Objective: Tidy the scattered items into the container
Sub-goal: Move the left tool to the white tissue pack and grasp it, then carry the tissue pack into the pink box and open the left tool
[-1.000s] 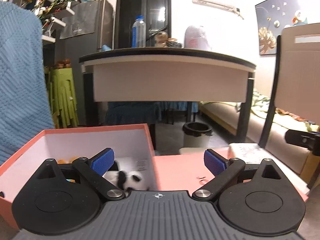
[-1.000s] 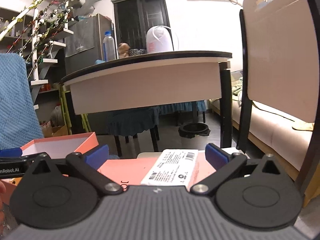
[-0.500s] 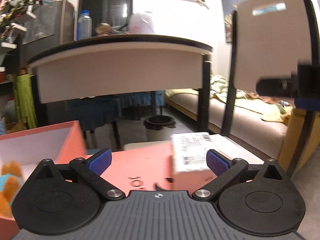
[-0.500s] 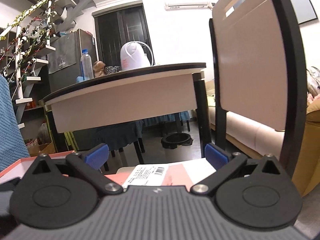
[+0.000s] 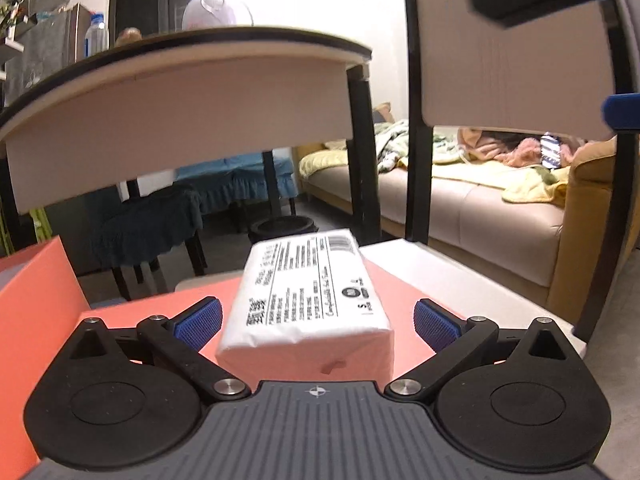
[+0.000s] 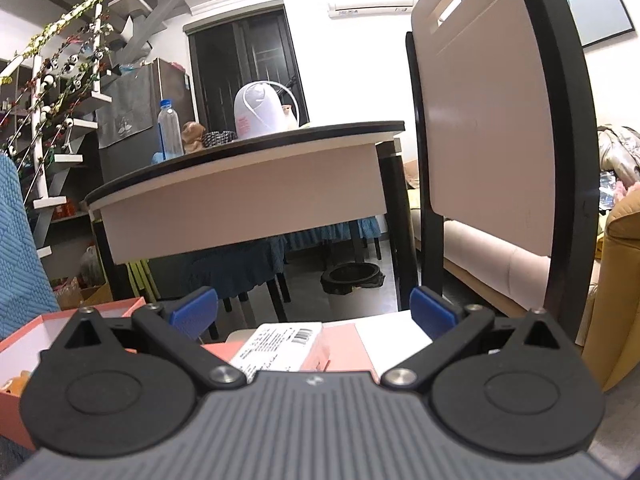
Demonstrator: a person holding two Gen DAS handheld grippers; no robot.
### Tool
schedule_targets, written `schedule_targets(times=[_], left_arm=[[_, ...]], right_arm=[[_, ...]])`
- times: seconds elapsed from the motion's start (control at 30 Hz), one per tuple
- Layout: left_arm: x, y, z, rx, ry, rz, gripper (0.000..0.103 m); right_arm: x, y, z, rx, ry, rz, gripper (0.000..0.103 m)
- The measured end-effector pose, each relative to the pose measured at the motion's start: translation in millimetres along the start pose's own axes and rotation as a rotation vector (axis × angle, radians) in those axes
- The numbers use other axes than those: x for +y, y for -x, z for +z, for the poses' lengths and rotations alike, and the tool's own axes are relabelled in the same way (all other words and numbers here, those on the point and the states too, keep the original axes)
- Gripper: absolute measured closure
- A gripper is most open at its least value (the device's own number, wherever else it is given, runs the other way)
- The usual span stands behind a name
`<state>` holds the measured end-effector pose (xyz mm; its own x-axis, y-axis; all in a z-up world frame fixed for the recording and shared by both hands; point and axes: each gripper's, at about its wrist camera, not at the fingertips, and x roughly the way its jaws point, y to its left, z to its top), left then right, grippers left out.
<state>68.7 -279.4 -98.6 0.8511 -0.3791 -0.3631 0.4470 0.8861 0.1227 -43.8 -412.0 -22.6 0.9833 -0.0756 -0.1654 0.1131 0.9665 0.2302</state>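
Note:
A white tissue pack (image 5: 308,300) with black print lies on the salmon box lid (image 5: 160,312). My left gripper (image 5: 316,322) is open, its blue pads on either side of the pack's near end without touching it. The salmon box (image 5: 36,292) with white inner walls stands at the left. In the right wrist view the same tissue pack (image 6: 280,346) shows low between the fingers, and the salmon box (image 6: 60,320) sits at the left with an orange item inside. My right gripper (image 6: 314,310) is open and holds nothing. It hangs above the lid.
A pale table with a black rim (image 6: 248,184) stands ahead, a chair back (image 6: 488,128) close on the right. A black bin (image 6: 352,280) sits under the table. A beige sofa (image 5: 480,208) with blankets lies at the right. Blue cloth (image 6: 20,248) fills the left edge.
My left gripper swung right from the box's inside to the tissue pack on the lid and now straddles it. My right gripper rose and tilted up, away from the pack.

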Motion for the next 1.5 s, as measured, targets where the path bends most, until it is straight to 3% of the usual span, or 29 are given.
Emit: schedule_targets(times=[0.23,0.3,0.47,0.83,1.03,1.5], left_arm=[[21.8,-20.4,2.9,0.139,0.155,0.004,0.002],[28.2,-19.9,3.1,0.144,0.184,-0.006,0.015],[40.7,-12.7,7.0,0.15,0.208,0.001,0.015],[56.8,24.7,18.5,0.081,0.206,-0.001,0.016],[61.9,51.1,23.9,0.009,0.166,0.028,0.016],[104.4,88.1,31.9,-0.036,0.18,0.109,0.015]], right_arm=[[0.0,-5.3,-4.4,0.022,0.006,0.001,0.0],[1.2,-6.2,-5.5,0.025,0.009,0.0,0.0],[4.2,-8.3,-8.2,0.032,0.017,-0.004,0.0],[14.0,-6.7,-9.0,-0.002,0.037,-0.029,0.0],[19.5,-5.7,-9.7,-0.016,0.046,-0.037,0.0],[37.8,-18.6,-19.2,0.024,0.056,-0.008,0.0]])
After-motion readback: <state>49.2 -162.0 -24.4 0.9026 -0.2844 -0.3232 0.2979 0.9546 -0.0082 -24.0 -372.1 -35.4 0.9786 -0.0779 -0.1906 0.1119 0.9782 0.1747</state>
